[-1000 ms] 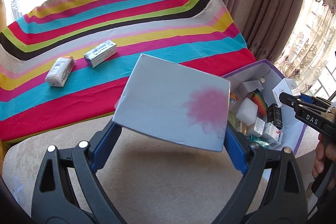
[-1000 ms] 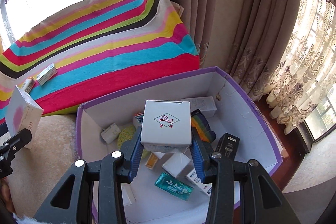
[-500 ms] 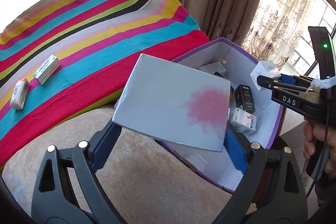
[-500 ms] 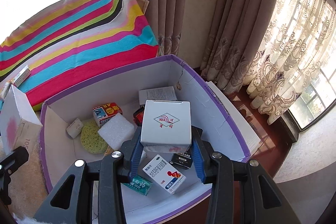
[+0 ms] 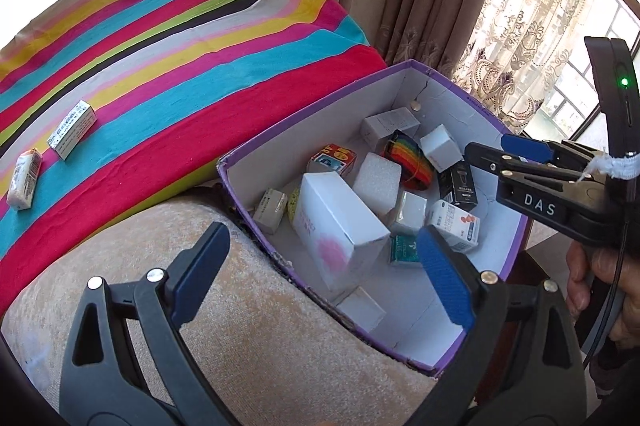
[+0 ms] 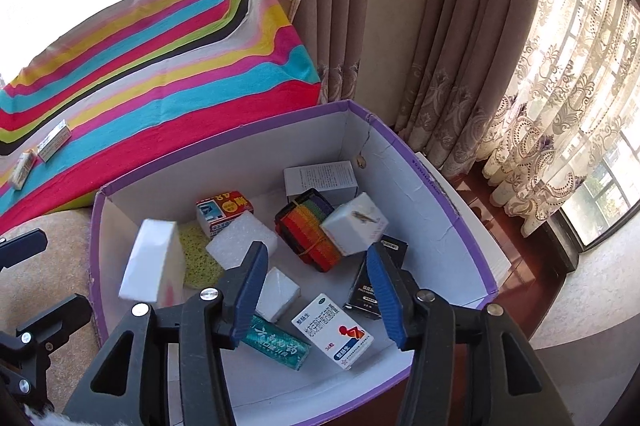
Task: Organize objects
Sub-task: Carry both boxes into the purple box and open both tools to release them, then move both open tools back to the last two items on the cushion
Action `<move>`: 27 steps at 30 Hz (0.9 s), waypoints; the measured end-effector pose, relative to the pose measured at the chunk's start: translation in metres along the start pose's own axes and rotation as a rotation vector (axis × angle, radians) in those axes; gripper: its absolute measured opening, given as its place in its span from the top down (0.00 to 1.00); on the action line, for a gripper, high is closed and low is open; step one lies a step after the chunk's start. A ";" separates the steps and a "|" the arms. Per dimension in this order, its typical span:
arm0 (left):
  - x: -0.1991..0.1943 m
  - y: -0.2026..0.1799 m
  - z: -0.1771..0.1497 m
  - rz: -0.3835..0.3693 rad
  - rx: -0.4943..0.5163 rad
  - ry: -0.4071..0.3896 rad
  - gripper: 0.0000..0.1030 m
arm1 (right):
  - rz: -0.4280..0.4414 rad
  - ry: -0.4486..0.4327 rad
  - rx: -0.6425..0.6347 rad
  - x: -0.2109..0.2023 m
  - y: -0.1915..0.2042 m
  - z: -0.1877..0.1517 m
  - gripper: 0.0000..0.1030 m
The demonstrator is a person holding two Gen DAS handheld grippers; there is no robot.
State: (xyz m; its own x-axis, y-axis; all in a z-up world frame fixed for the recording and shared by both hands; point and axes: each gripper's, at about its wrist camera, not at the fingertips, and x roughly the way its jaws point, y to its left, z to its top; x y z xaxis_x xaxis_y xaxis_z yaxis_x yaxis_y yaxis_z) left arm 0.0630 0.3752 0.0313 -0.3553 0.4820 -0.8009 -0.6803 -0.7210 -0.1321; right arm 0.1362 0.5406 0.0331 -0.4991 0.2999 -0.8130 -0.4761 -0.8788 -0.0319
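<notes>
Both grippers releasing: left gripper empty | right gripper jaws opening | white cube seemingly tumbling, risking bouncing over purple box rim.

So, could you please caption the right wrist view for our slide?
Right gripper opening, small white box dropping free into the purple-rimmed bin.

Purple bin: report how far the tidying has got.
Done: the purple bin holds many small boxes. In hand: nothing; the left gripper is open above the pink-stained box, the right gripper is opening and the white cube is free of it. Left: two packs on the striped cloth.
</notes>
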 end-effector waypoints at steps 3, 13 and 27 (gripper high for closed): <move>-0.002 0.005 0.000 0.003 -0.023 -0.003 0.07 | 0.013 -0.001 -0.017 -0.002 0.009 0.001 0.48; -0.015 0.038 -0.005 0.040 -0.124 -0.027 0.07 | 0.042 -0.013 -0.105 -0.007 0.044 0.003 0.48; -0.043 0.132 -0.022 0.177 -0.331 -0.065 0.07 | 0.180 -0.032 -0.226 -0.020 0.126 0.008 0.41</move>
State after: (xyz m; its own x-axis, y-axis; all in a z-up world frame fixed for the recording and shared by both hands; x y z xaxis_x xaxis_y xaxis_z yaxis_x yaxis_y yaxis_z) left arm 0.0026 0.2489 0.0354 -0.4954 0.3586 -0.7912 -0.3647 -0.9125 -0.1852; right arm 0.0801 0.4272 0.0501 -0.5849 0.1398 -0.7989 -0.2061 -0.9783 -0.0203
